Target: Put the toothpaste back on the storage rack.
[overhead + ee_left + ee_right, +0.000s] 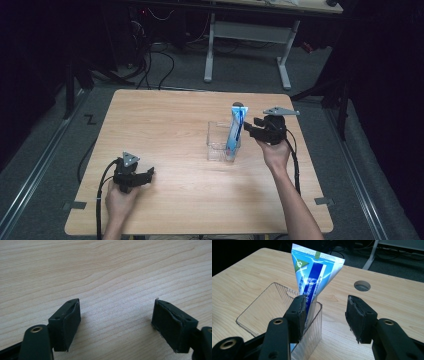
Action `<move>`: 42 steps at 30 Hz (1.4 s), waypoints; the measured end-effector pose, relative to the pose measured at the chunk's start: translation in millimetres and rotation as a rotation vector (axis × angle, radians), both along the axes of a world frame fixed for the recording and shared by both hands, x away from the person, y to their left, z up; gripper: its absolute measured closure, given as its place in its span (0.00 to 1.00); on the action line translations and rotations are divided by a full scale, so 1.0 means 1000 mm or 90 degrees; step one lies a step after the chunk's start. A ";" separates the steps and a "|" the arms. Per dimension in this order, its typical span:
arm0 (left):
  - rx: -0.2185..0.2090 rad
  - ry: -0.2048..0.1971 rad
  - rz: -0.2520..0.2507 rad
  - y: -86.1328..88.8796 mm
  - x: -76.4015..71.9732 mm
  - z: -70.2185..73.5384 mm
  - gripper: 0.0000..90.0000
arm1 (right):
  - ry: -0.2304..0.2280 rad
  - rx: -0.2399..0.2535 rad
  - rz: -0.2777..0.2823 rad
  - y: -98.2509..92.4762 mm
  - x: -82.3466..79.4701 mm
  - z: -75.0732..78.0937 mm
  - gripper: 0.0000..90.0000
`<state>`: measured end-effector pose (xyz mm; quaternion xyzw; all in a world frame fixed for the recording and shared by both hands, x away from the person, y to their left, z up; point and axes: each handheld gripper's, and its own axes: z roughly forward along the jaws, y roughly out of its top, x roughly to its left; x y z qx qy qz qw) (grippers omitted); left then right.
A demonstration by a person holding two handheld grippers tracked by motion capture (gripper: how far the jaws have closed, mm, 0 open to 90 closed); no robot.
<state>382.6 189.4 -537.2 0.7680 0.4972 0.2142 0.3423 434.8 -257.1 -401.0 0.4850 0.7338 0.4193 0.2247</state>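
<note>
My left gripper (pixel 149 173) sits low at the near-left part of the wooden table (pixel 165 125), held in my left hand (pixel 120 197), cable trailing back toward me. In the left gripper view my left gripper's jaws are spread wide with bare wood grain between them, nothing pinched; the pads (pixel 71 323) hang just above the surface — touching or not, I cannot tell.

My right gripper (pixel 248 127) is up at the right side of the table in my right hand (pixel 276 152), grey three-cornered plate on top, jaws pointing left toward the clear plastic container (pixel 219 145). In the right gripper view my right gripper (pixel 325 315) has its jaws spread apart too, holding nothing. The left jaw sits in front of the container's near corner (pixel 313 325); the right jaw is out over bare table beside it.

The toothpaste tube (pixel 235 131) — blue and white, with a green patch near the crimped end — stands upright in the container, crimped flat end up, leaning against the wall at the corner nearest my right gripper. In the right gripper view the tube (pixel 314 277) rises right behind my left jaw, its lower part hidden by the jaw and the ribbed plastic wall. Whether the jaw touches the container, I cannot tell.

A round hole (pixel 362 285) in the tabletop shows beyond the tube. Past the far edge of the table, a white-legged desk (pixel 247 35) and loose cables (pixel 155 60) on the grey floor.
</note>
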 end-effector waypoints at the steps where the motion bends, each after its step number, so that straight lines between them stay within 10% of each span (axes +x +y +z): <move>1: 0.000 0.000 0.000 0.000 0.000 0.000 0.26 | -0.002 0.000 0.001 -0.002 -0.001 0.000 0.56; 42: 0.000 0.001 -0.001 0.000 0.000 0.000 0.26 | -0.024 0.024 -0.016 -0.038 -0.035 0.006 0.57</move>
